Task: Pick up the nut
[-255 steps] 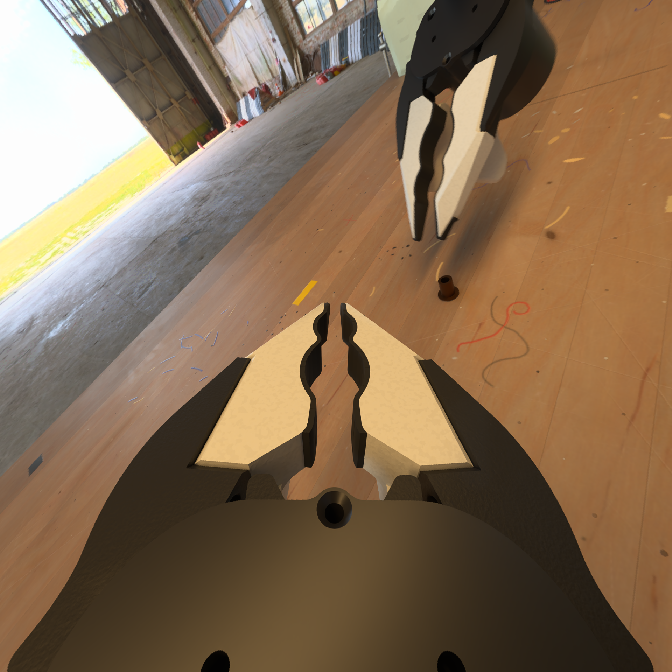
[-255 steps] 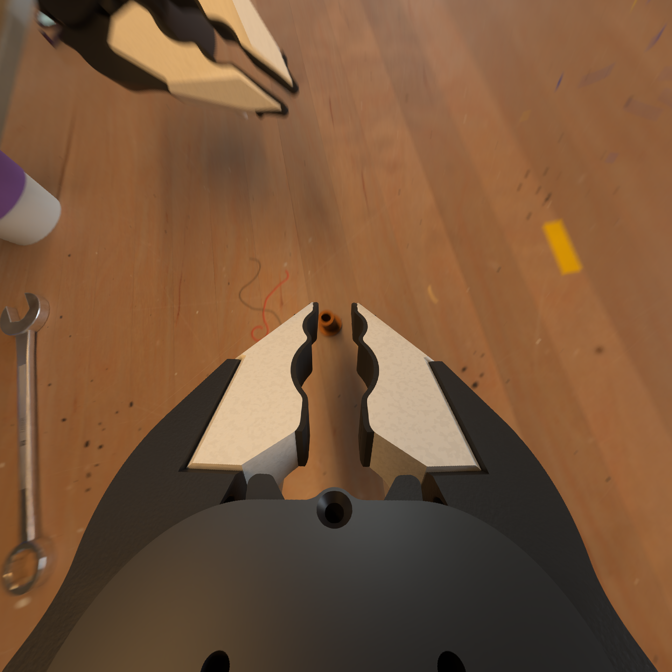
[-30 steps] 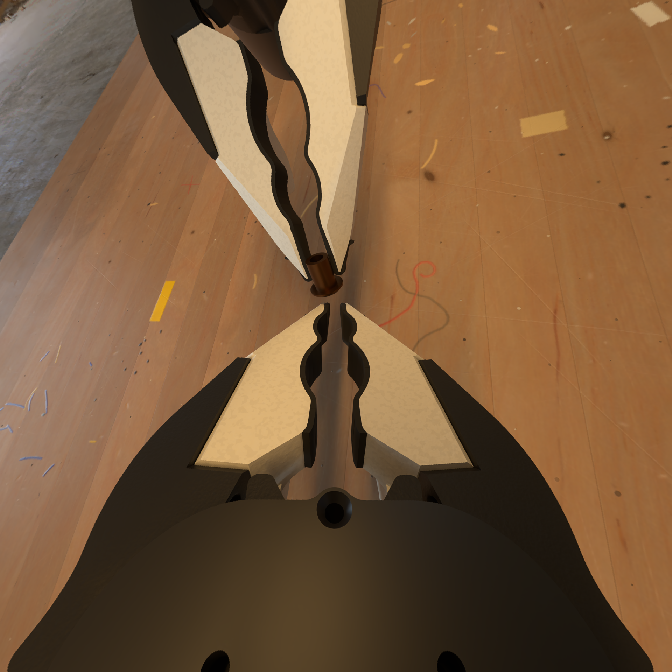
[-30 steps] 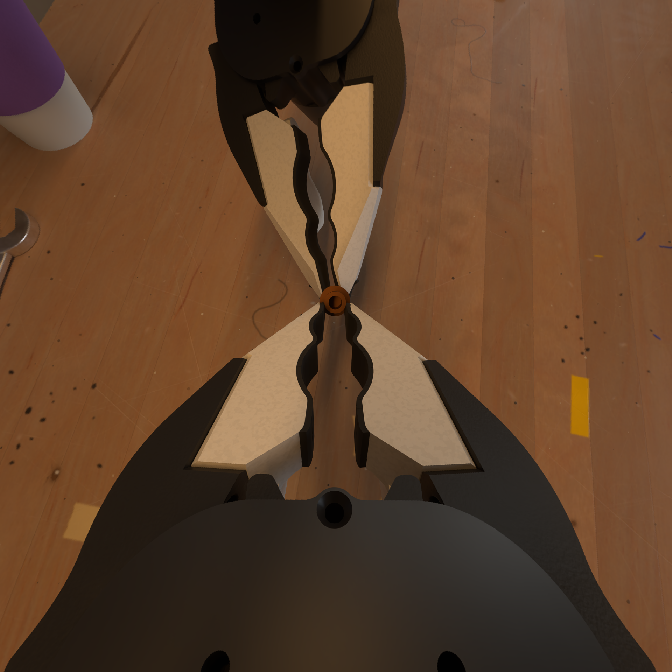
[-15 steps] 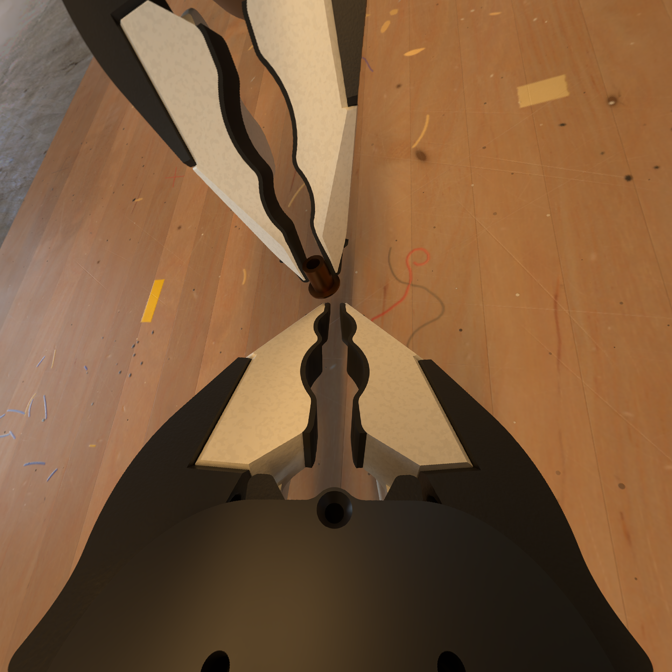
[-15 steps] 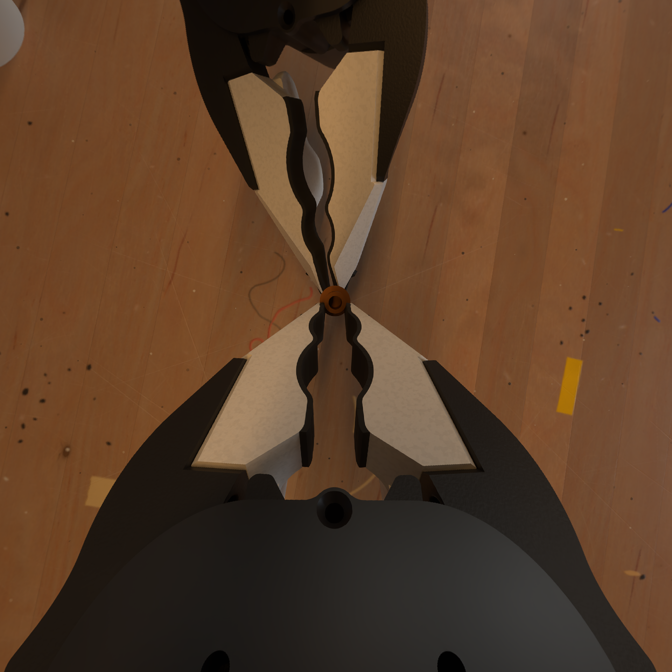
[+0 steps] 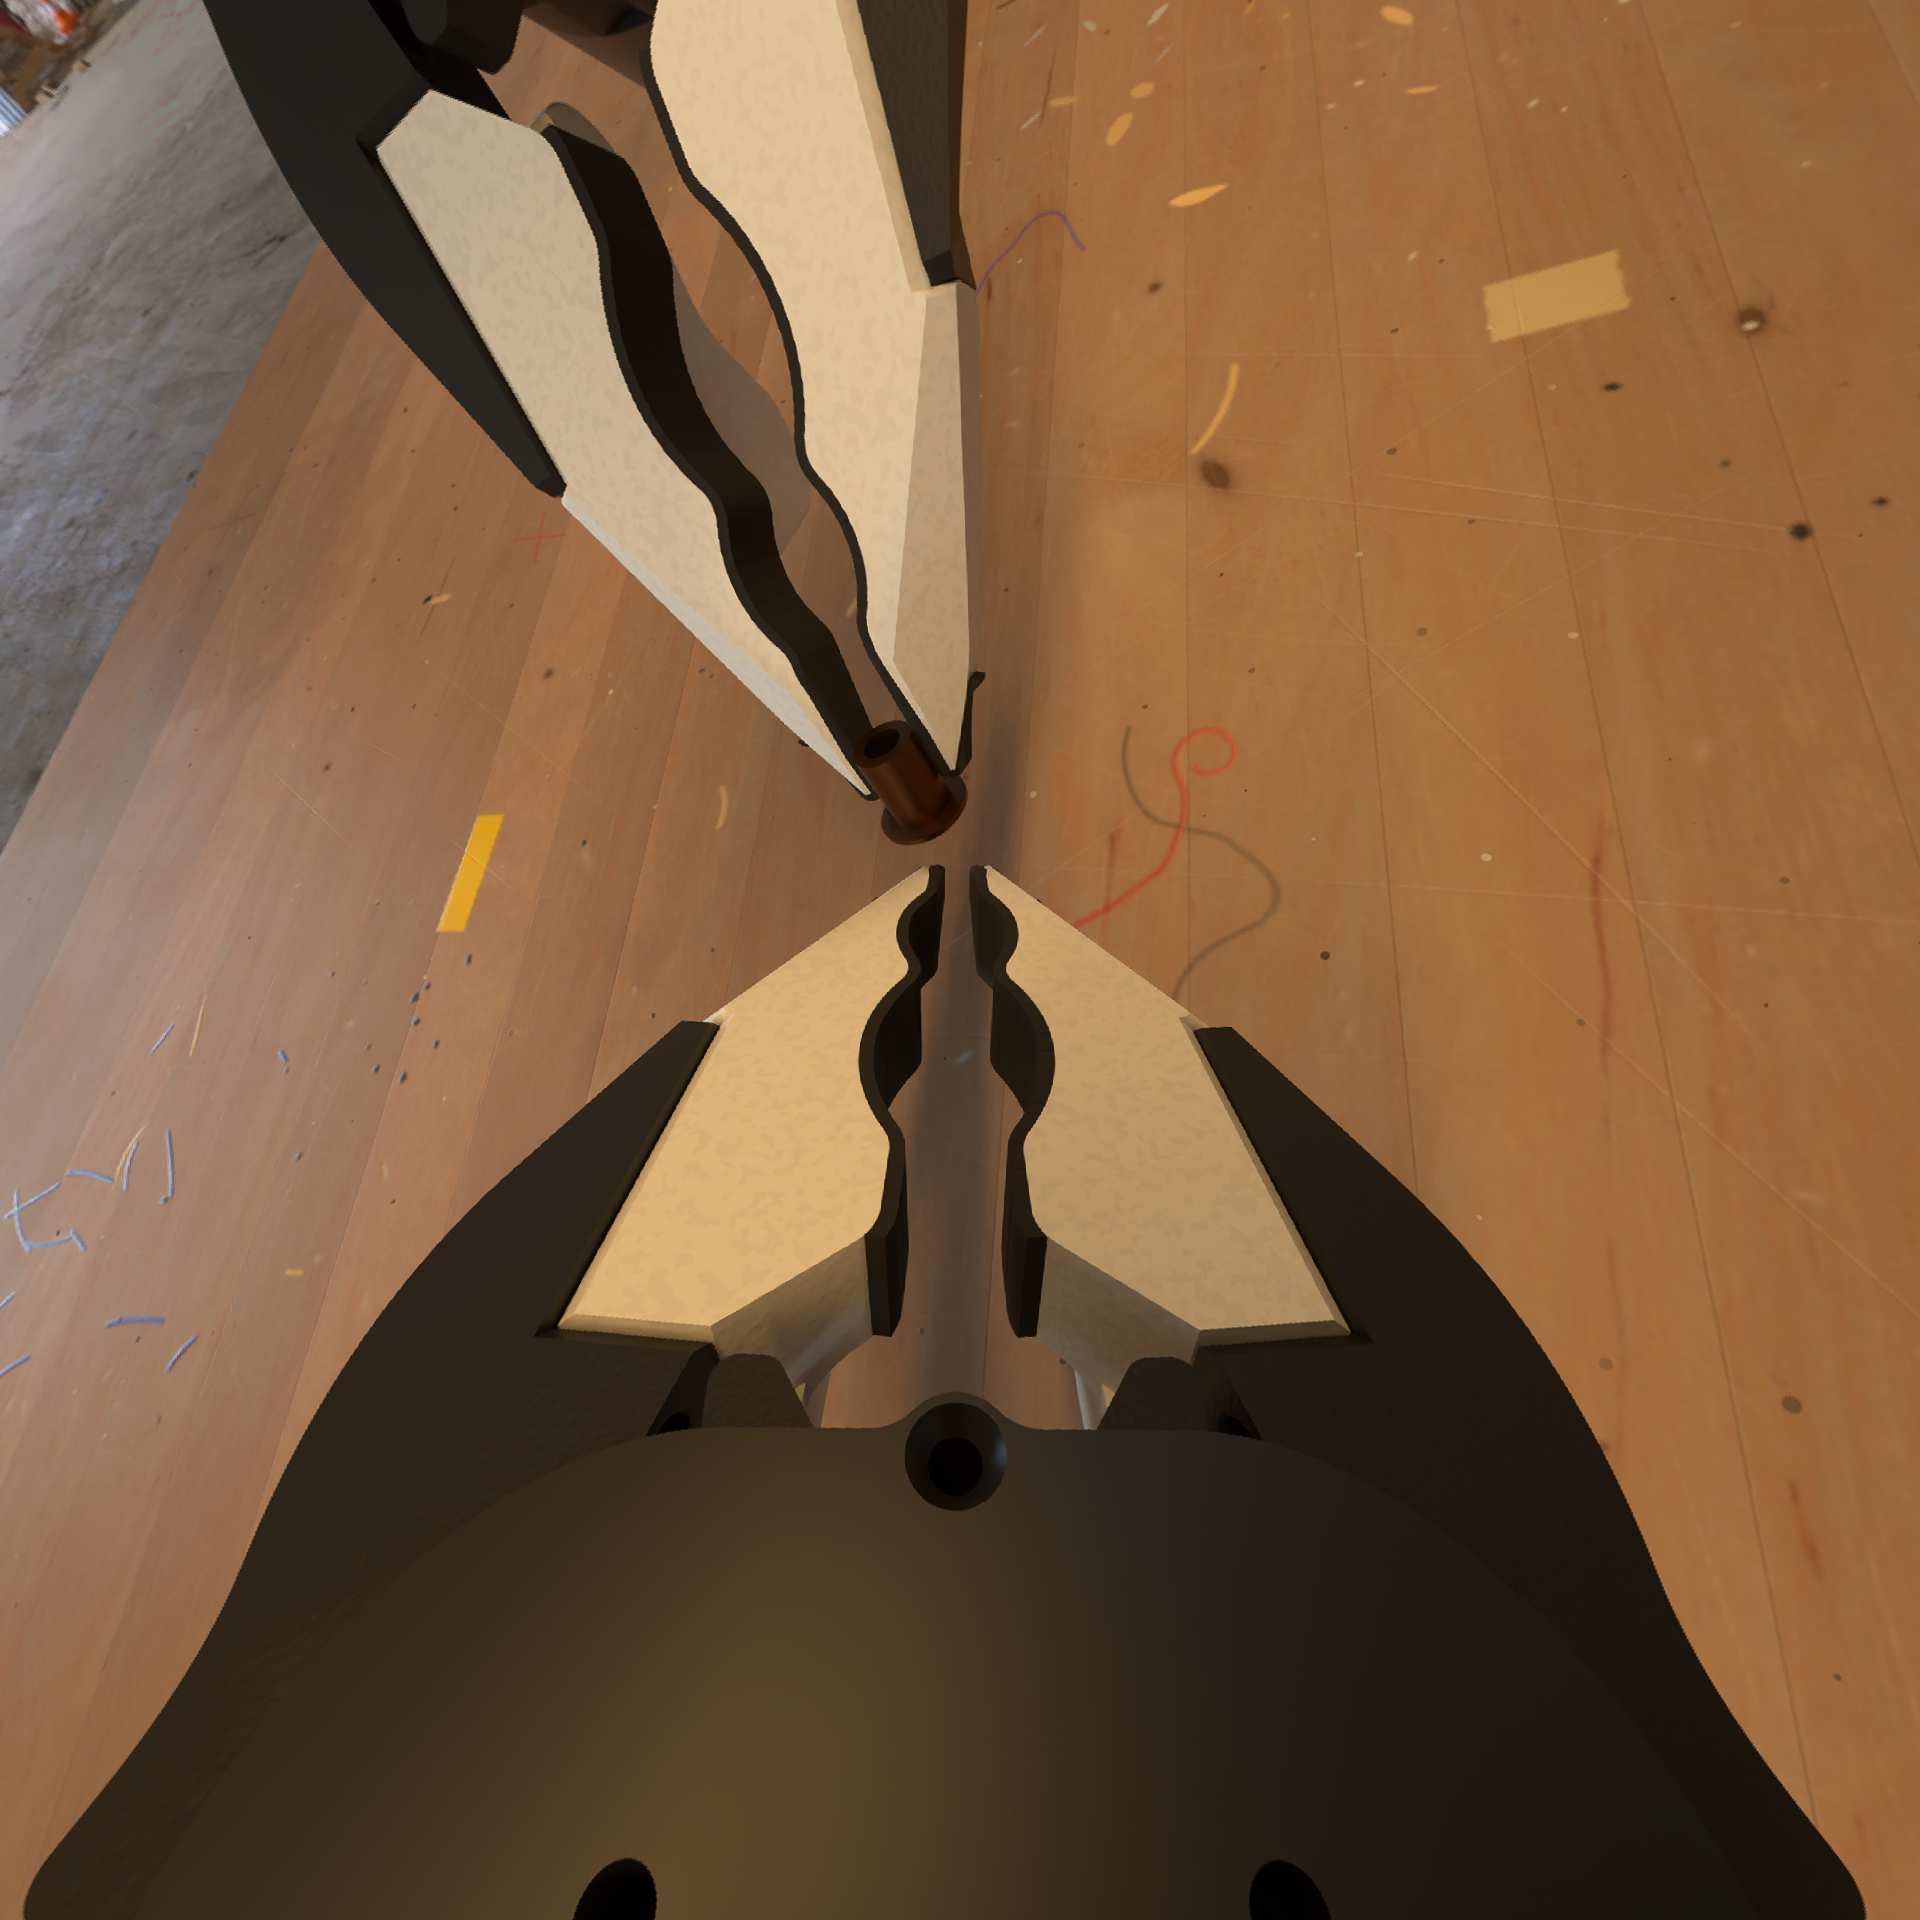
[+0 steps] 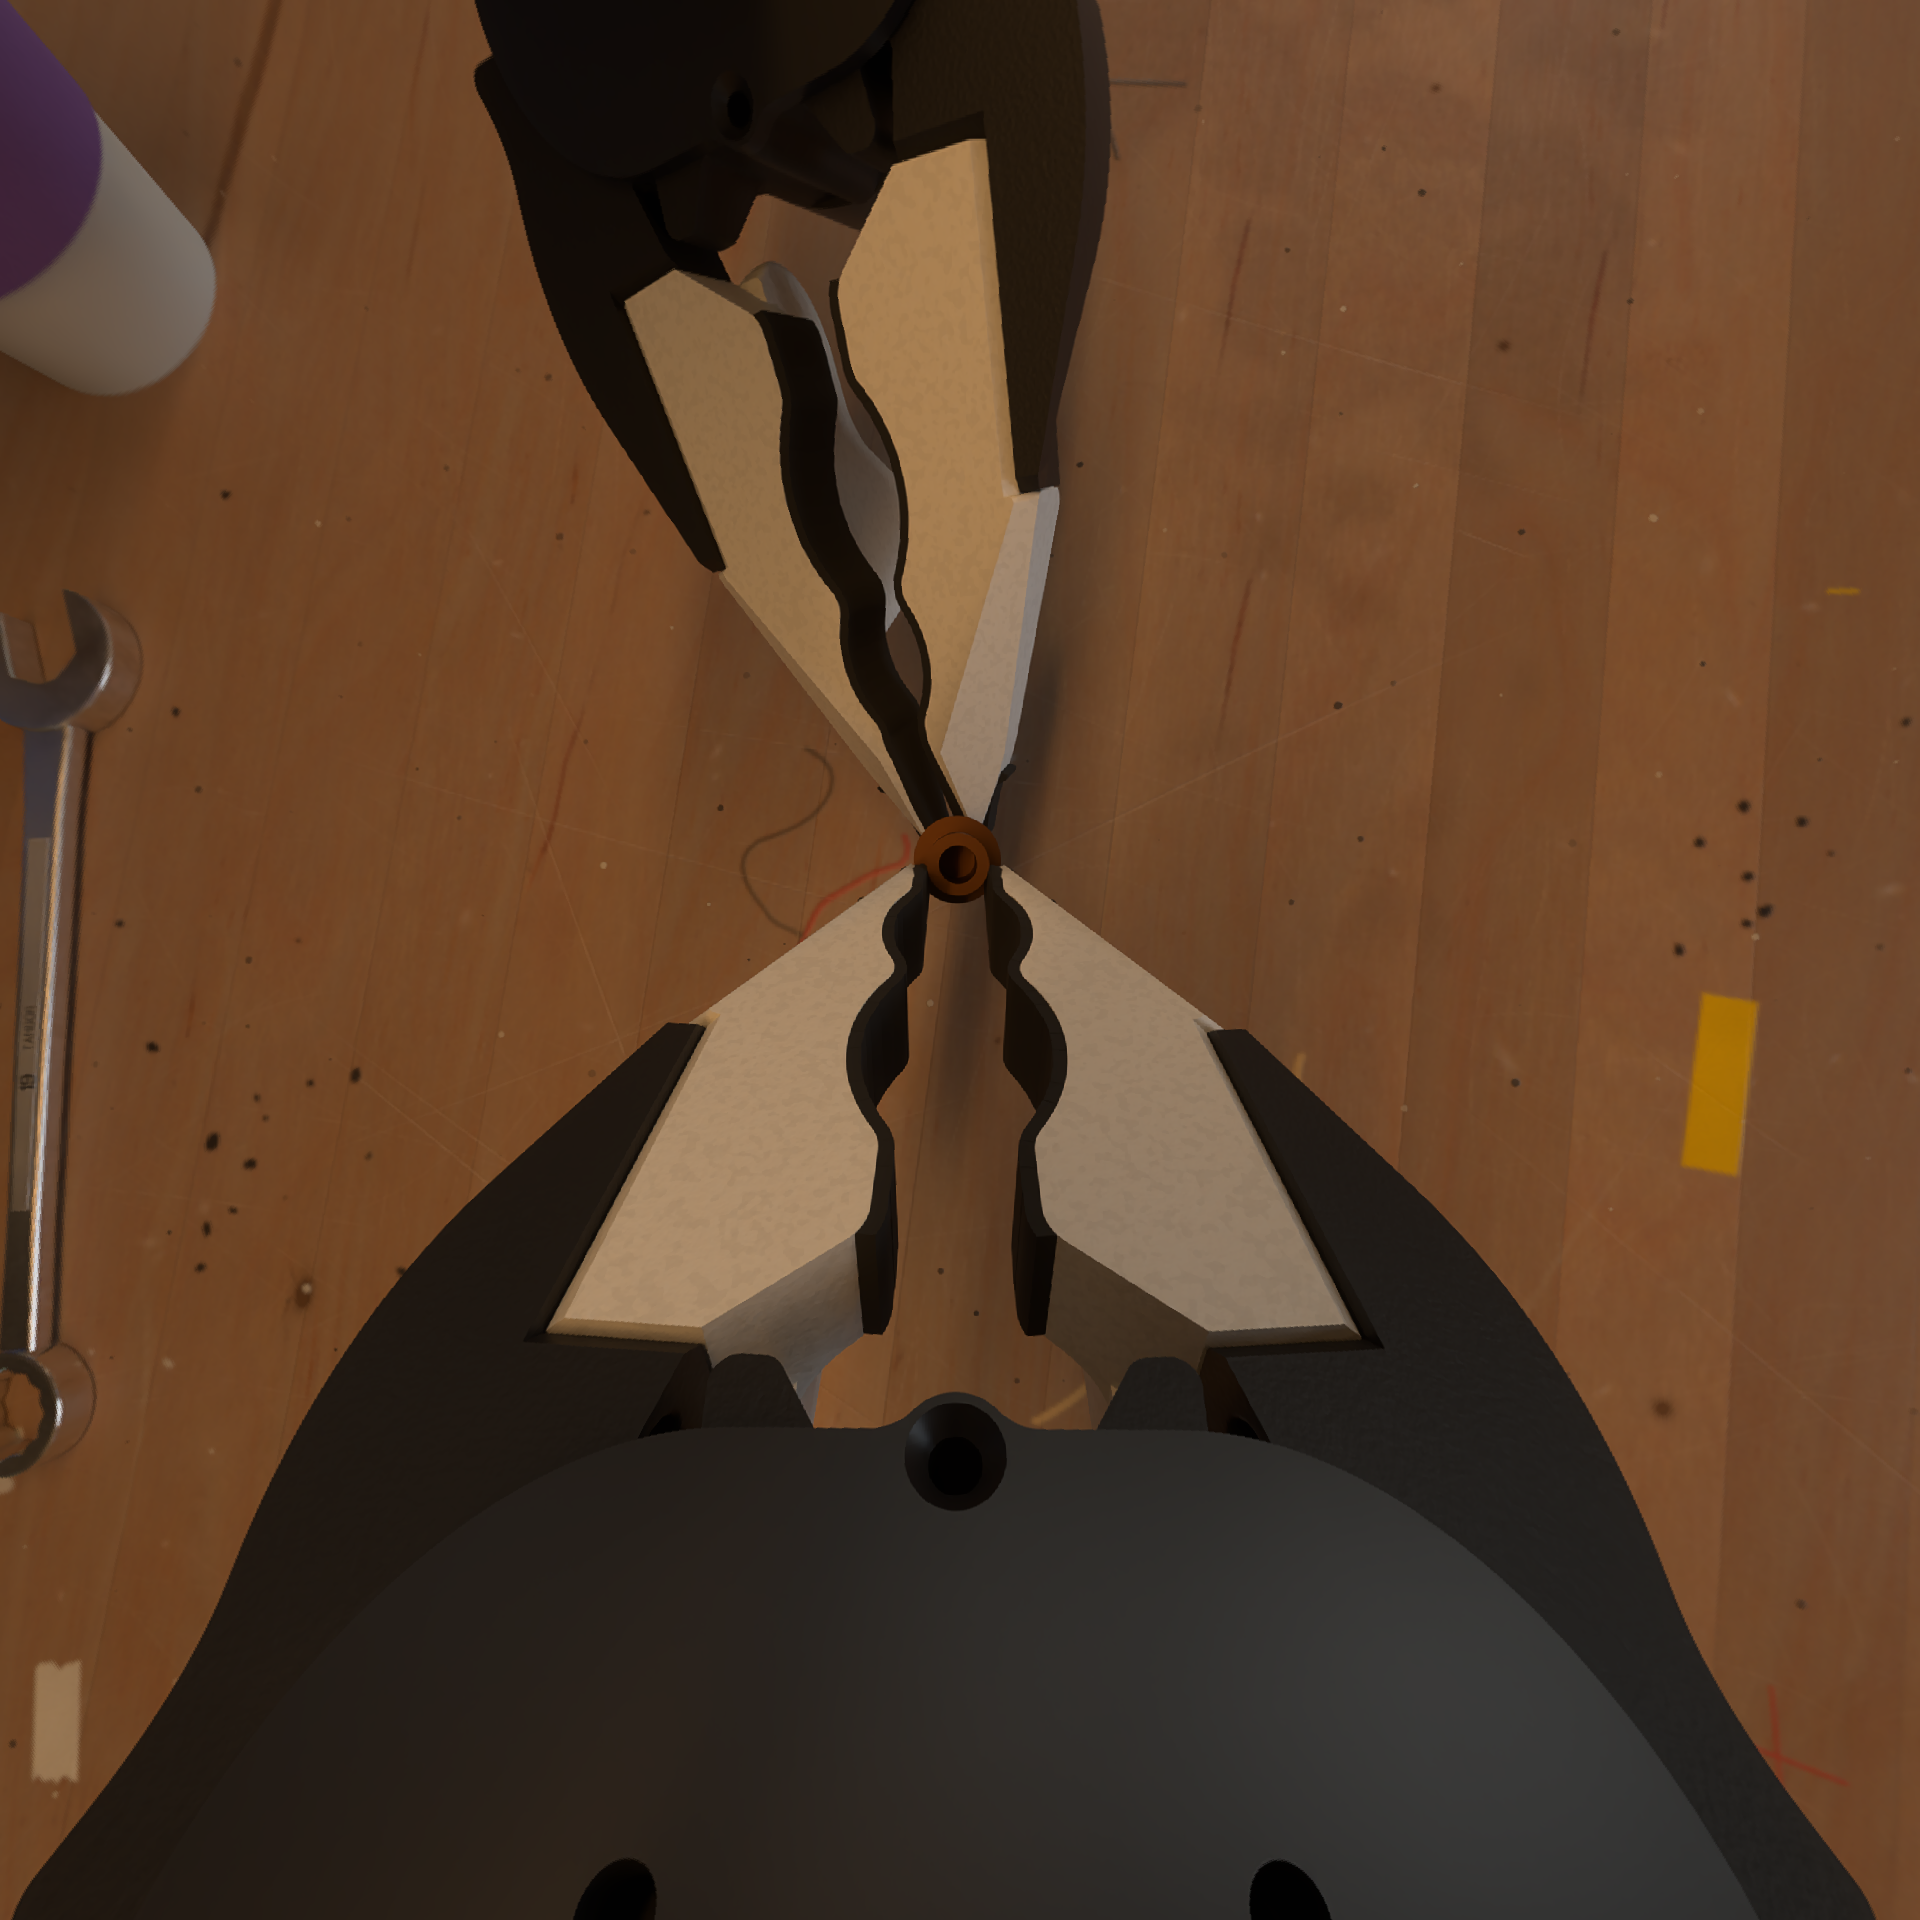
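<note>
Lifted off the wooden table (image 7: 1558, 935) since a moment ago, the small brown nut (image 8: 957, 861) sits pinched at my right gripper (image 8: 957, 883)'s tips, light, stiff and slippery, best held across its barrel, while my left gripper (image 7: 957, 871)'s fingers hover nearly pressed together, empty.

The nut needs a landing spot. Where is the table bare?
Crowded: the middle, where right claw, nut and left claw meet, and the view's left edge, with wrench and purple-white cylinder. Bare wood lies between the claws and the yellow tape, and between claws and wrench, bar stray threads.
</note>
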